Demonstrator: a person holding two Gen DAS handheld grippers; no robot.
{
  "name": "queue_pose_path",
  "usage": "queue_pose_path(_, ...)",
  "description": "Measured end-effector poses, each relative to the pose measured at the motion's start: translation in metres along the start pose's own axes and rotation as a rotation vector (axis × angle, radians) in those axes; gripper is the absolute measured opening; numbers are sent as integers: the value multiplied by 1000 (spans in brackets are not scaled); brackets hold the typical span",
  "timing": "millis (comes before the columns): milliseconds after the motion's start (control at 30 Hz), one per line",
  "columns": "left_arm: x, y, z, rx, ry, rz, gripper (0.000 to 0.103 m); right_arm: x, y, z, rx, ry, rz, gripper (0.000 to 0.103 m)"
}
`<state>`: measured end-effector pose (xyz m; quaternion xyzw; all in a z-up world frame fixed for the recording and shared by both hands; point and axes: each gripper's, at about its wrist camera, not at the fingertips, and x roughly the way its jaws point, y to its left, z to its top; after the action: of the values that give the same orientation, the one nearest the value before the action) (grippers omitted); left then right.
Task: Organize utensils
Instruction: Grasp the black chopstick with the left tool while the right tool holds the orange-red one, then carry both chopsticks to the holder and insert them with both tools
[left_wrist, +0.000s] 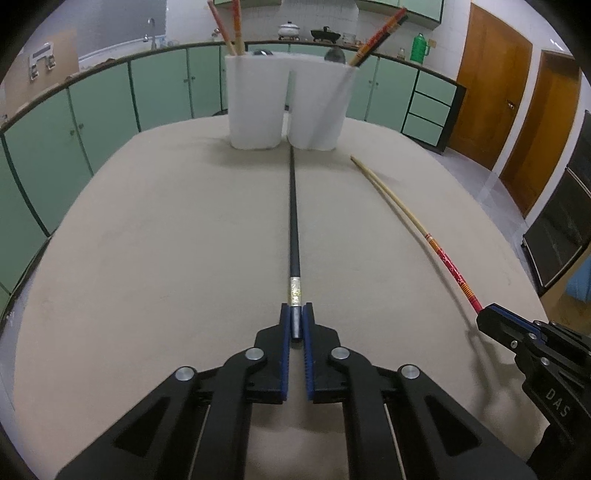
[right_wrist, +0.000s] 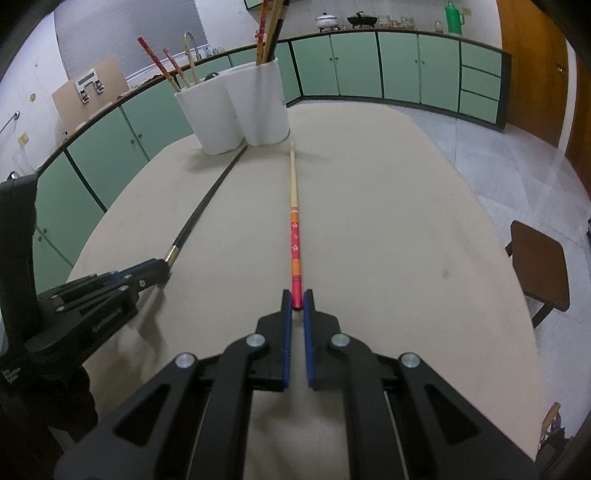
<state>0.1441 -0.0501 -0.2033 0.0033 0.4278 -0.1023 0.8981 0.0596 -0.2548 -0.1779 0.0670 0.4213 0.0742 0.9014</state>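
mostly black chopstick (left_wrist: 293, 225) with silver band

A black chopstick (left_wrist: 294, 221) and a red-handled bamboo chopstick (right_wrist: 294, 221) lie lengthwise on the surface, tips toward the white holder (left_wrist: 291, 107) of chopsticks at its far edge

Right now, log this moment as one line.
left tongs: shut on black chopstick | right tongs: shut on red chopstick | both tips near holder | table
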Motion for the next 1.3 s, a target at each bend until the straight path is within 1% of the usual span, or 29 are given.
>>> queue_pose_path(200,-29,2,7,27,-70,12,6,-11,7,10,-17,-16,-15,5)
queue_pose_path(333,-48,6,17,30,-104,5,6,-24,10,22,-13,-37,-2,5)
queue_pose_path(500,-71,8,33,39,-167,3,6,-43,14,41,-31,-82,1,5)
queue_pose_path(800,-102,11,63,54,-255,-6,6,-68,18,80,-53,-125,8,5)
queue_pose_path(1100,-122,11,92,84,-312,-15,6,-90,29,120,-94,-164,34,5)
queue_pose_path(1300,-134,10,106,106,-340,-41,6,-102,37,143,-119,-165,63,5)
